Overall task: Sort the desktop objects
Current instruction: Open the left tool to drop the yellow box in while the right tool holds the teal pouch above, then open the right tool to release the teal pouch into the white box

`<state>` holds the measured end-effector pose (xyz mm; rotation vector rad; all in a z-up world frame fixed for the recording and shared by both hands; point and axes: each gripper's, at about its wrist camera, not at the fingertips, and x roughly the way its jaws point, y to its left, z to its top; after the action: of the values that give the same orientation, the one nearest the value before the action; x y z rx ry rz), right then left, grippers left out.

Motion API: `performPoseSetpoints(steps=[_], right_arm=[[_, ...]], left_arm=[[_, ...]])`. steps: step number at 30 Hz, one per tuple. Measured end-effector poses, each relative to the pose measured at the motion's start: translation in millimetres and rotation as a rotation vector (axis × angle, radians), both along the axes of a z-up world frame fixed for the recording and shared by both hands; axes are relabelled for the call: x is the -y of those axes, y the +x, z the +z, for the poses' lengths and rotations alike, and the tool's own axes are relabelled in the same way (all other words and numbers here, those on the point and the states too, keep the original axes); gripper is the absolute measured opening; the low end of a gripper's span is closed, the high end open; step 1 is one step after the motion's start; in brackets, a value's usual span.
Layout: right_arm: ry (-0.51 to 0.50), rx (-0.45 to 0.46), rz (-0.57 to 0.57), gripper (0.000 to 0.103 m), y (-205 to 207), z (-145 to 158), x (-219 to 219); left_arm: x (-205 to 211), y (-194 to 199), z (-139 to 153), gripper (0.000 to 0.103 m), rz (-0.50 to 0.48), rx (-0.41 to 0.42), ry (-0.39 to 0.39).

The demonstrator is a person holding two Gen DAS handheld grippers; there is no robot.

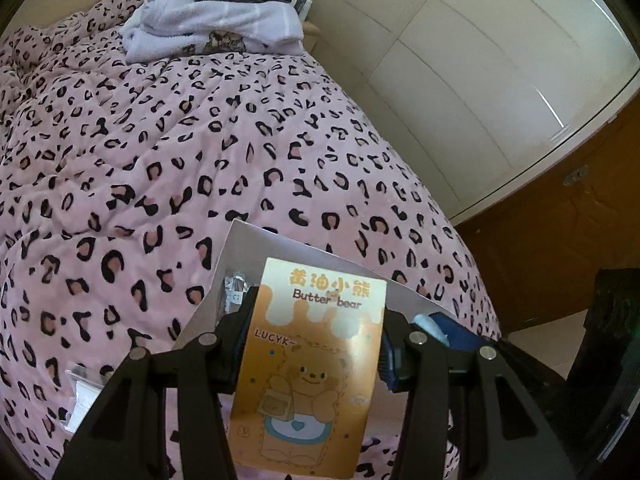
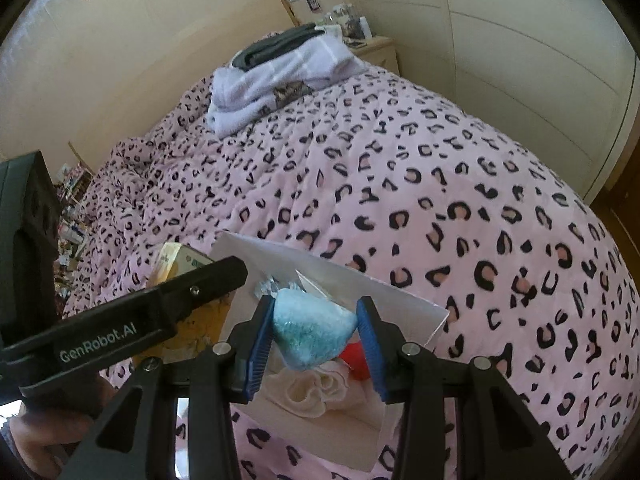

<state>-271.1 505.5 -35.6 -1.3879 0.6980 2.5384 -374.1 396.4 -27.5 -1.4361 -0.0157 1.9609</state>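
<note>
From the left wrist view, the left claw (image 1: 310,354) was clamped on a tall orange "Butter bear" card packet (image 1: 316,360), its blue pads pressing the packet's two long edges. The packet stood upright over the near end of a white open box (image 1: 248,240) that lay on the pink leopard-print bed cover (image 1: 160,140). The grip sat low on a thin, flat thing, so the packet could have pivoted or slid between the pads if tilted further, and landed on the bed instead of in the box. A clear plastic sachet (image 1: 82,392) lay apart on the cover at the near left, still unsorted.

From the right wrist view, the right claw (image 2: 316,328) was gripping a pale blue glittery soft lump (image 2: 310,330) between its pads, above the same white open box (image 2: 400,300), which already held cream rolled cloths (image 2: 316,388) and a red thing (image 2: 358,362). The left claw's black body (image 2: 160,304) crowded in just beside it on the left; both claws lowering over one small box risked a knock that could have shoved the light box along the soft cover. The squashy lump might also have clung to a pad on release.
</note>
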Motion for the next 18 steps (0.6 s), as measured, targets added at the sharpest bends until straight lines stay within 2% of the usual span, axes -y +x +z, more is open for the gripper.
performPoseSetpoints(steps=[12, 15, 18], right_arm=[[-0.021, 0.075, 0.0, 0.045, -1.5, -14.2, -2.8], [-0.046, 0.083, 0.004, 0.048, -1.9, -11.6, -4.1], [-0.051, 0.076, 0.002, 0.049, 0.3, -2.5, -5.1]], left_arm=[[1.2, -1.8, -1.5, 0.049, 0.017, -0.006, -0.03], [4.6, -2.8, 4.2, 0.057, 0.031, -0.02, -0.028], [11.4, -0.9, 15.4, 0.059, 0.049, -0.041, -0.025]])
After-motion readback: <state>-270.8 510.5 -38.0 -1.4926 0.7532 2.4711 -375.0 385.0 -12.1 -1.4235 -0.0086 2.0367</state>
